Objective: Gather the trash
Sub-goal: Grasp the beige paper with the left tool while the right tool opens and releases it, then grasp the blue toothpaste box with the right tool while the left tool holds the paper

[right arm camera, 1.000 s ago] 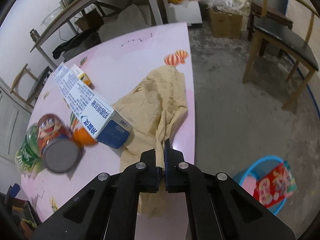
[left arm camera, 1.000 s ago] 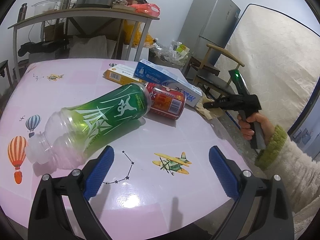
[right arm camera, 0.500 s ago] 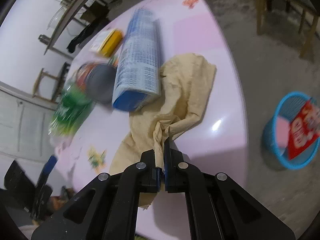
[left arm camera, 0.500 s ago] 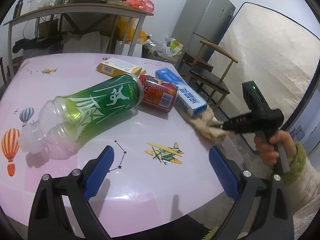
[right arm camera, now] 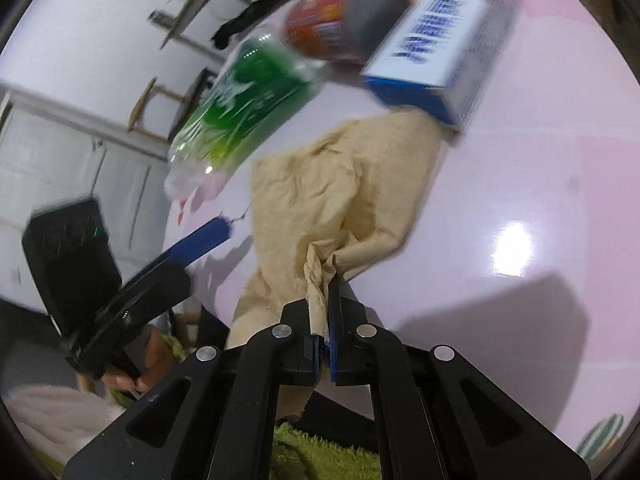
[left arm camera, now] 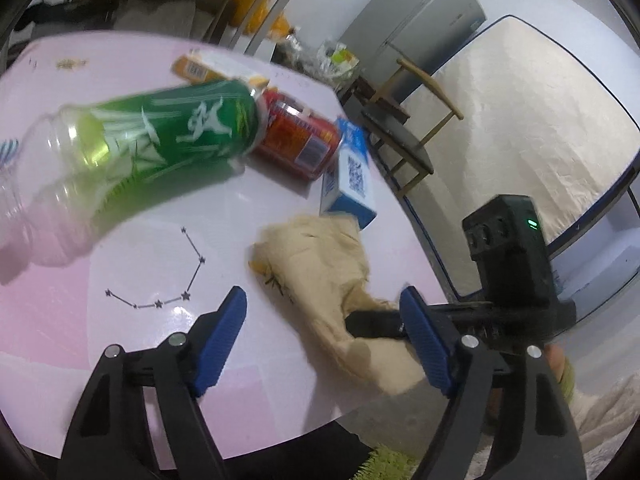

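Step in hand: the right gripper (right arm camera: 325, 312) drags the beige crumpled paper (right arm camera: 320, 200) toward the near edge of the pink table (right arm camera: 540, 160).
Right gripper: clenched on a twisted fold of the paper.
Left gripper (left arm camera: 324, 336): released, nothing held; its jaws have just been closing a little, with only the paper's near end lying between them.
Paper's place: near right of the table, its far end touching the blue-and-white box (left arm camera: 352, 168).
Doing it well: keep the pinch firm and pull low and steadily, since thin paper could tear; clear the box.
Other trash: green bottle (left arm camera: 160, 144) and red can (left arm camera: 300, 140) lie far left.
Writing: the bottle's white marks and the box's print are too blurred to read; a square code shows on the box's end.
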`<state>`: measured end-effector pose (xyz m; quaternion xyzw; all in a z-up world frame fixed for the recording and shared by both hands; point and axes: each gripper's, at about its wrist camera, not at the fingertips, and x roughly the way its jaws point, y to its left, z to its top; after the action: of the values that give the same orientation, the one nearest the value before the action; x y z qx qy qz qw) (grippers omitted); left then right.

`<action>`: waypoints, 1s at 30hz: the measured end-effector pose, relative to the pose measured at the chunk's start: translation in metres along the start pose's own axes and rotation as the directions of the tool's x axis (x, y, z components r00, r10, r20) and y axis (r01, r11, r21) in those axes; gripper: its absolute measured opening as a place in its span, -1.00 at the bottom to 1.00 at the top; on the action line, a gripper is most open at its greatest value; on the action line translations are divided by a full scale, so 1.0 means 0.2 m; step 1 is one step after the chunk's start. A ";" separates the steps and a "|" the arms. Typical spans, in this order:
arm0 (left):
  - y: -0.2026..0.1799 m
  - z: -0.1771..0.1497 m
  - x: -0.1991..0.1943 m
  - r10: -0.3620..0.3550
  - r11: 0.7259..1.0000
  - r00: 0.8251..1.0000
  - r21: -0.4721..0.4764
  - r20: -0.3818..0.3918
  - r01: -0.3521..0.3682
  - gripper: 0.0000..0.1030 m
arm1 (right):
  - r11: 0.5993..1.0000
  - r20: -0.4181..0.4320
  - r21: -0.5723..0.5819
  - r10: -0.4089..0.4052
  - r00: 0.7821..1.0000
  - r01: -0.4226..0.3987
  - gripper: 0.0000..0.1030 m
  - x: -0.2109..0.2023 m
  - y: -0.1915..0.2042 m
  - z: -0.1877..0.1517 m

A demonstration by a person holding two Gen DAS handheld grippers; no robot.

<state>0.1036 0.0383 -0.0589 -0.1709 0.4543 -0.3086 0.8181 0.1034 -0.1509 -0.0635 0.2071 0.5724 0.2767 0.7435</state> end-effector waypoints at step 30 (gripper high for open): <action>-0.07 0.05 0.21 0.127 0.987 0.980 0.112 -0.150 -0.111 -0.45 | 0.668 0.356 -0.588 -0.292 0.888 0.456 0.27 -0.06 0.35 -0.35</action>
<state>0.1241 -0.0012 -0.0725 -0.0759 0.5102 -0.2945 0.8045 0.0208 -0.1058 -0.0300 -0.1593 0.3775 0.2742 0.8700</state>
